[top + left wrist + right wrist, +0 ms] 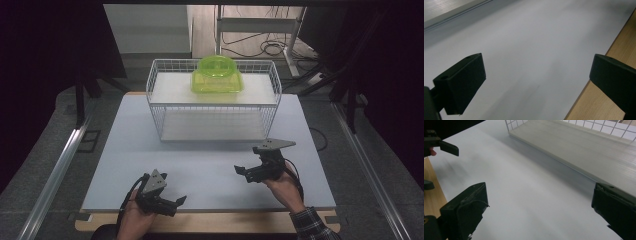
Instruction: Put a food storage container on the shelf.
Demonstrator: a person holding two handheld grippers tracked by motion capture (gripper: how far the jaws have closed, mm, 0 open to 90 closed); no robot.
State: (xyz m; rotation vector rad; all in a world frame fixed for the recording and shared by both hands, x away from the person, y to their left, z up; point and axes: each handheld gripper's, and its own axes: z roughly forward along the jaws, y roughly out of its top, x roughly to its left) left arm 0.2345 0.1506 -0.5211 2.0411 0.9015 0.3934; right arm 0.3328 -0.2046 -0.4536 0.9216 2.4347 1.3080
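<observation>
Left gripper [176, 201] and right gripper [240, 171] sit low over the white board [210, 165], jaws spread wide, nothing between them. Green plastic container [217, 75] rests upside down on the upper shelf of the wire rack [160, 107], well apart from both. Bare board lies between grippers and rack.

The board [210, 175] looks matt, smooth and pale grey, with a bare wood edge [599, 105] of light, fine grain beside it. The basket [159, 87] is thin white wire, likely coated metal. Its shelf [584, 147] shows a faintly ribbed, dull finish, perhaps plastic. The tub [217, 75] is glossy translucent green plastic. Both grippers' jaws are matt black plastic.
</observation>
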